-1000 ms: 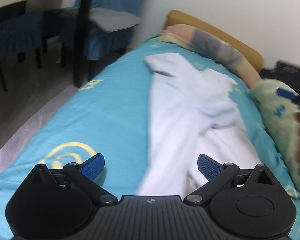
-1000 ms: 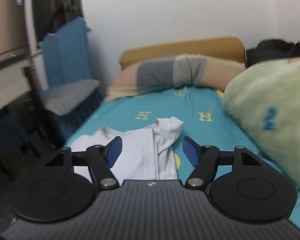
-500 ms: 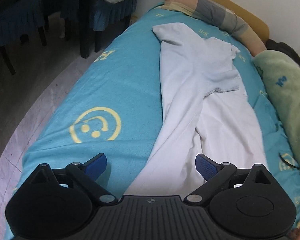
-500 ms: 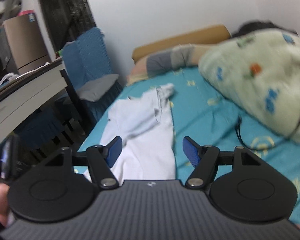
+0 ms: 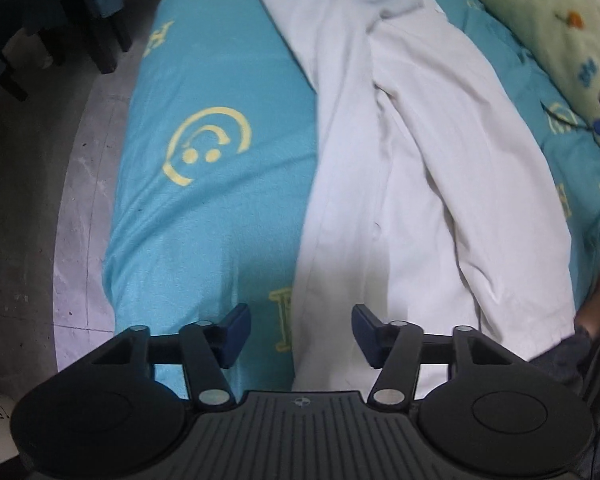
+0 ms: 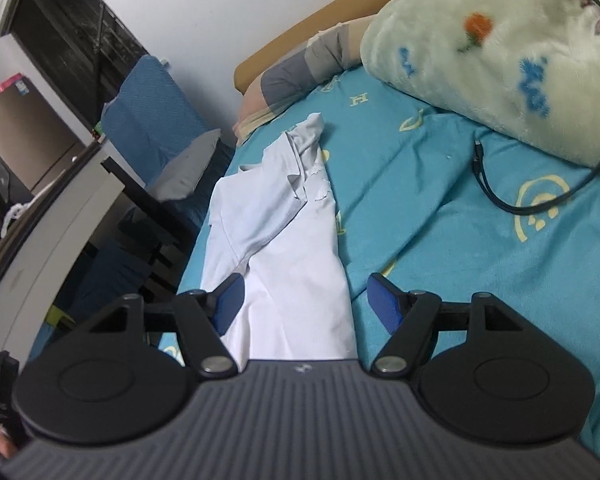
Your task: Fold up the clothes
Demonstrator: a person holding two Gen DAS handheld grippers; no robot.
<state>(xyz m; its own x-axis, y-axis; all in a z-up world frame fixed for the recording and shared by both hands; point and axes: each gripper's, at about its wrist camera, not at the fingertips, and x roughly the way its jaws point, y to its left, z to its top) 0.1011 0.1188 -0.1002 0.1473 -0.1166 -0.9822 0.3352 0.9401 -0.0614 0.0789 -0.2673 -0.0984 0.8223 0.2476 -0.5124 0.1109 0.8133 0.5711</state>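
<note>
Grippers (image 5: pixel 301 334) (image 6: pixel 303 304) wide open above shirt (image 5: pixel 412 168)

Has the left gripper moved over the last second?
Yes. The left gripper has pulled back toward the bed's foot: the yellow smiley now lies farther ahead.

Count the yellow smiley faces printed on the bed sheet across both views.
2 visible. One smiley lies left of the white shirt in the left wrist view; another smiley sits under the black cable in the right wrist view. Others may be hidden.
</note>
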